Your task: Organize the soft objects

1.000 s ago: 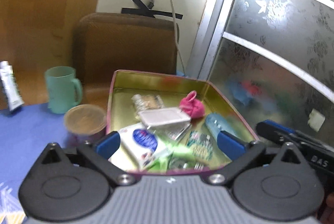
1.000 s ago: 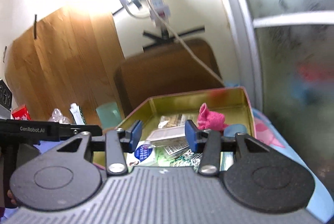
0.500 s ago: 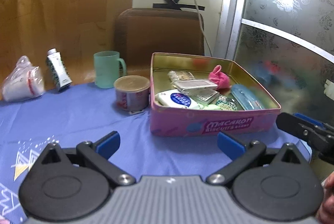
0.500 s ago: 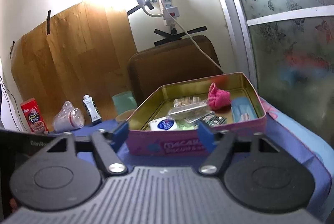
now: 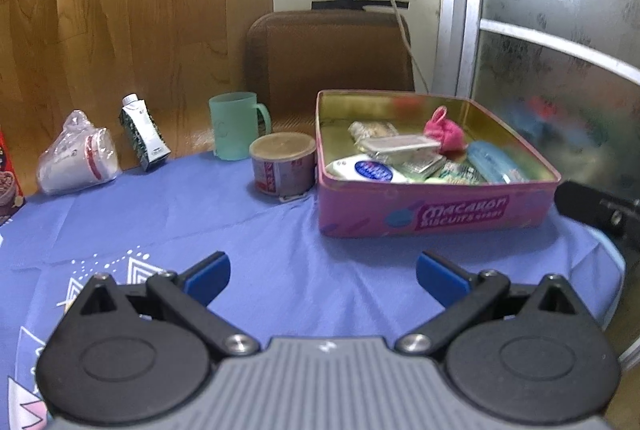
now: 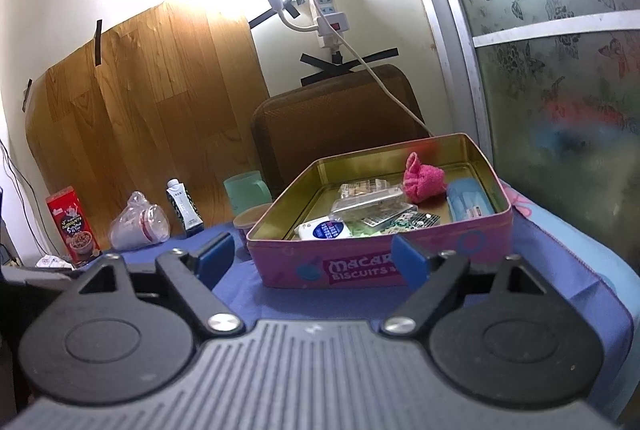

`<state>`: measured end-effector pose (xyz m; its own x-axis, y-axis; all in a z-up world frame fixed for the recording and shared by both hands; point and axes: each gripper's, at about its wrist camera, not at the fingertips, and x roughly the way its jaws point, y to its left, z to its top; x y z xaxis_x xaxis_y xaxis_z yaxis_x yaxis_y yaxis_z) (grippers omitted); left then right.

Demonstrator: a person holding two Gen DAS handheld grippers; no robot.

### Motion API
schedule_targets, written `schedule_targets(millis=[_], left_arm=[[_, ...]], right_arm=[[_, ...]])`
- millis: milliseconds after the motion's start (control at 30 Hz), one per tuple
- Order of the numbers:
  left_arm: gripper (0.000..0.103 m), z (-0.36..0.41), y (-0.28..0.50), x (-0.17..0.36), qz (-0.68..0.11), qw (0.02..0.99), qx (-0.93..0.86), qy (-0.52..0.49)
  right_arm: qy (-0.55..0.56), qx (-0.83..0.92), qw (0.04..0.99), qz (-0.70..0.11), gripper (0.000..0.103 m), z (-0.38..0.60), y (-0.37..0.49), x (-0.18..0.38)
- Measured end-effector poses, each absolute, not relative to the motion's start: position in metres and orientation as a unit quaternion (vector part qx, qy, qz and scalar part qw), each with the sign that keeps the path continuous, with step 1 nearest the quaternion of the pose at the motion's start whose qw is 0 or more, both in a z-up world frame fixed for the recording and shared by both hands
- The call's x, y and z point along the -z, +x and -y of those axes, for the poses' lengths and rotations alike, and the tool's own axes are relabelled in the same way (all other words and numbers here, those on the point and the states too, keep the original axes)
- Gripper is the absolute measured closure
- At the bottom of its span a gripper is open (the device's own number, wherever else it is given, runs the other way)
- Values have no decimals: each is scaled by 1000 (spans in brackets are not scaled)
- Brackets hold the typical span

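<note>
A pink biscuit tin (image 5: 436, 211) with a gold inside stands on the blue tablecloth at the right. It holds a pink soft cloth bundle (image 5: 446, 131), a white tissue pack (image 5: 366, 169), a blue pouch (image 5: 494, 161) and several small packets. The tin shows in the right wrist view (image 6: 360, 270) too, with the pink bundle (image 6: 424, 179) at its back. My left gripper (image 5: 322, 276) is open and empty, well short of the tin. My right gripper (image 6: 314, 258) is open and empty, just in front of the tin.
A lidded round cup (image 5: 282, 163) stands beside the tin's left wall, a green mug (image 5: 236, 125) behind it. A small carton (image 5: 142, 137) and bagged cups (image 5: 78, 157) lie at the left. A red box (image 6: 72, 226) is far left. A brown chair back (image 5: 328, 53) rises behind the table.
Both grippers have drawn back from over the tin toward the front of the table. The right gripper's jaws have opened wider. The tin's contents stay in place.
</note>
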<state>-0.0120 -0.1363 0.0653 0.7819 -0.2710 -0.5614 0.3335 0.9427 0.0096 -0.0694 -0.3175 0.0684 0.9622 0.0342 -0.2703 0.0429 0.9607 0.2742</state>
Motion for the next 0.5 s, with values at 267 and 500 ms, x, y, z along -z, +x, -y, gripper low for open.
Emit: schedule_targets(millis=[267,500], left_arm=[[0,140,-5,-60,-298,940,145,79],[0,144,1,-57,-303,941,127,86]], right_arm=[[153,4,977,-146,15,326,-63,-62],[164,12,975,-151,15,327,-63,-58]])
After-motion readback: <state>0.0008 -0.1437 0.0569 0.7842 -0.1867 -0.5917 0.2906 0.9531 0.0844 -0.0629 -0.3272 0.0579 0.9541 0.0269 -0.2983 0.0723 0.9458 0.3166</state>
